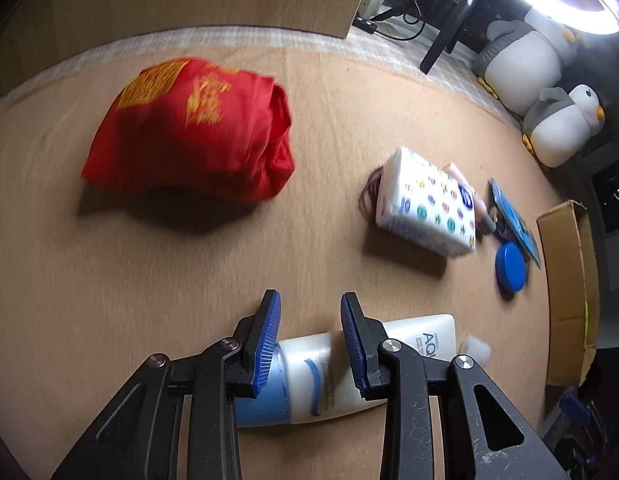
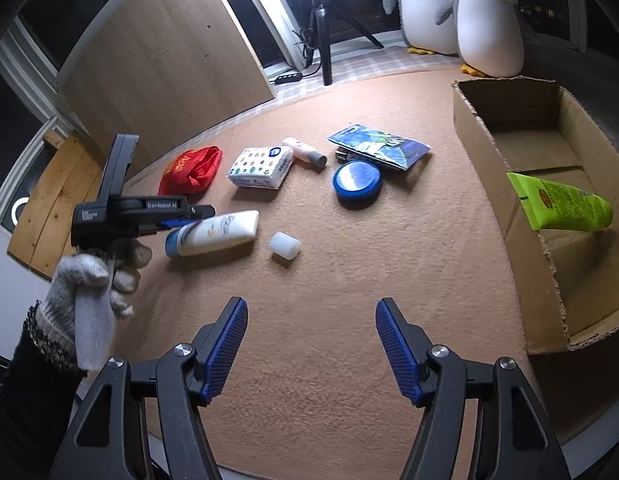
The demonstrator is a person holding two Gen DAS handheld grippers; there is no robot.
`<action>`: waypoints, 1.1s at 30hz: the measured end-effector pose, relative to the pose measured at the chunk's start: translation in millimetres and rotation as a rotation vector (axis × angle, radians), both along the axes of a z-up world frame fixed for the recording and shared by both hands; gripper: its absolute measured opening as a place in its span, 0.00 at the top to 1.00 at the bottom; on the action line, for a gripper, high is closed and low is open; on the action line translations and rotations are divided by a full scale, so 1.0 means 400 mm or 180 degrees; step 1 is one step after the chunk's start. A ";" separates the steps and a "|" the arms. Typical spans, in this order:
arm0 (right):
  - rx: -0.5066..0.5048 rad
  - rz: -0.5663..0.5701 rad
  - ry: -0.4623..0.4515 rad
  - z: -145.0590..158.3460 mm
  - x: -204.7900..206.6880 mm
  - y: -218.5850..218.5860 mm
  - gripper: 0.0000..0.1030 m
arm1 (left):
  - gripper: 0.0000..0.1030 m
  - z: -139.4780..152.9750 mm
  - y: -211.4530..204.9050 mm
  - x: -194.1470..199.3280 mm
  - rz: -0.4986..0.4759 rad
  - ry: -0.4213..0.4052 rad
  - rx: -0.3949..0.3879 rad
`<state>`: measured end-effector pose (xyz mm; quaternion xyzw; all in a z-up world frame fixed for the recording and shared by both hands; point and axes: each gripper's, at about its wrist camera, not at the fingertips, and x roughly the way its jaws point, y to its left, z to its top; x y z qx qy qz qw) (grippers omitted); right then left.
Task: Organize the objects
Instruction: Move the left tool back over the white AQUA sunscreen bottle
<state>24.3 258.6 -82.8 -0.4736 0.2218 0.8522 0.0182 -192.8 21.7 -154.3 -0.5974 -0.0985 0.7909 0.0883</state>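
A white tube with a blue end (image 1: 321, 376) lies on the tan mat; it also shows in the right wrist view (image 2: 215, 234). My left gripper (image 1: 311, 300) straddles it with its jaws partly closed around the tube, which still rests on the mat. The left gripper also shows in the right wrist view (image 2: 181, 218), held by a gloved hand. My right gripper (image 2: 311, 308) is open and empty above bare mat. A cardboard box (image 2: 505, 216) at the right holds a green tube (image 2: 561, 206).
On the mat lie a red cloth bag (image 1: 189, 132), a tissue pack (image 1: 427, 204), a blue round tin (image 2: 357, 180), a blue packet (image 2: 379, 146), a small bottle (image 2: 303, 152) and a white cap (image 2: 284, 245). Plush penguins (image 2: 485, 20) and a tripod (image 2: 323, 36) stand beyond the mat.
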 end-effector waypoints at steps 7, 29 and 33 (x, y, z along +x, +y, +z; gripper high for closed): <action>-0.0036 0.0101 -0.0010 -0.008 -0.018 -0.024 0.39 | 0.66 0.000 -0.045 0.083 0.0144 -0.0009 0.0096; -0.0220 0.0412 -0.0167 -0.070 -0.087 -0.106 0.39 | 0.63 0.021 -0.049 0.307 0.0121 0.0002 0.0542; -0.0279 0.0425 -0.0219 -0.087 -0.107 -0.104 0.39 | 0.46 0.031 -0.001 0.337 -0.0089 0.0022 0.0590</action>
